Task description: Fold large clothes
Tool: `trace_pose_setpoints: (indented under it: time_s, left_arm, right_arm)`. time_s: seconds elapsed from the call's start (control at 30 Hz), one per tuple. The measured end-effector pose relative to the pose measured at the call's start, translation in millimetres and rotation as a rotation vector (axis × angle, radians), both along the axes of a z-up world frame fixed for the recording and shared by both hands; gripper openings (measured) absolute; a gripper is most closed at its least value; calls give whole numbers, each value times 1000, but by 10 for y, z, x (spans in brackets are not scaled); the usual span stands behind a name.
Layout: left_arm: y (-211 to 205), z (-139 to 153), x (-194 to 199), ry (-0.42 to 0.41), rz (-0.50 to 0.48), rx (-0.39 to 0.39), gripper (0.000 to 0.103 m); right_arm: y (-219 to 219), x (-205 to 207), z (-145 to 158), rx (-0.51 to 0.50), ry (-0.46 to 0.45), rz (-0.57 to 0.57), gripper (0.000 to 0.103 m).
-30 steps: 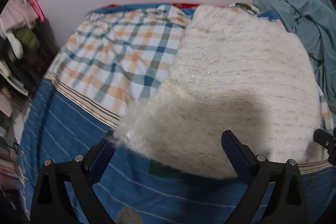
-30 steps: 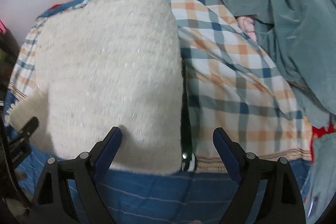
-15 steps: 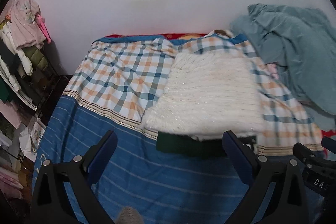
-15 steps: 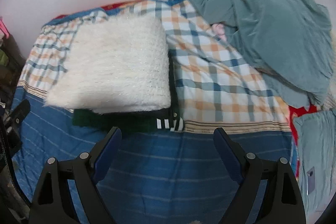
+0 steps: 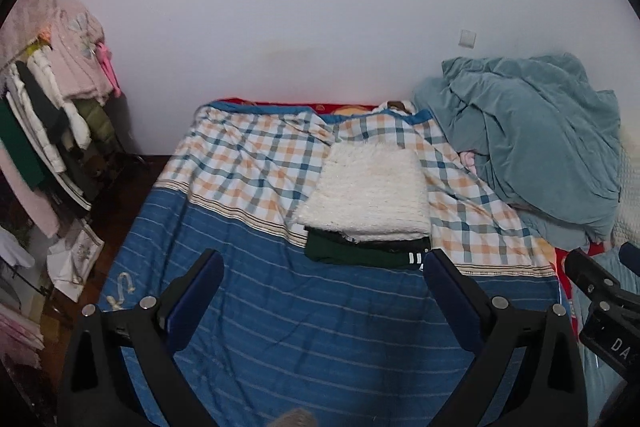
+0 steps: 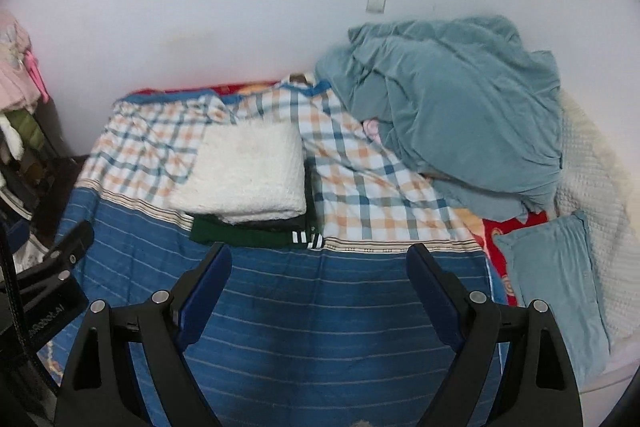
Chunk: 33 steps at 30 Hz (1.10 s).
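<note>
Ahead of both spread, empty grippers (left gripper (image 5: 322, 267), right gripper (image 6: 320, 261)) lies the folded white sweater (image 6: 244, 179) on a green garment (image 6: 244, 237).

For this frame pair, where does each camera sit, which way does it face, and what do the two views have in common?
Left wrist: on the left gripper, looking down along its open jaws at the bed; the right gripper shows at the right edge.
Right wrist: on the right gripper, jaws open, same bed; the left gripper shows at the left edge.
Shared: the white fuzzy folded garment atop the dark green garment, the teal blanket, and the wall.
</note>
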State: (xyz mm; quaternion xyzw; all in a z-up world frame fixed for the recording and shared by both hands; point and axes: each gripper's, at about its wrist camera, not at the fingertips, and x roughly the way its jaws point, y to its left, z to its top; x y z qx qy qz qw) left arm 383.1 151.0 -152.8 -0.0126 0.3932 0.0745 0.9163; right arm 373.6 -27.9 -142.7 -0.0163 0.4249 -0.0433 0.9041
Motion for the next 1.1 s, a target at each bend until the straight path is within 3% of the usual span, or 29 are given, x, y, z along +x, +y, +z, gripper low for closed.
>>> trace_pose_setpoints:
  time_s: [0.2,0.5,0.8,1.1]
  left_arm:
    - [11,413,-445,-5,-2,12,102]
    - [38,797,-820,-37,5,36,102]
    - [94,915,-1032,-81,15,35,102]
    - [79,1005,-1162,-102,2,25,103]
  right_arm:
    - [15,-625,595,3,3,3,90]
    - [47,-1295,1192,7,-48,16,90]
    - [74,-1519,1479,-6,-83,18,91]
    - [139,-1594,1517,0,-89,41,91]
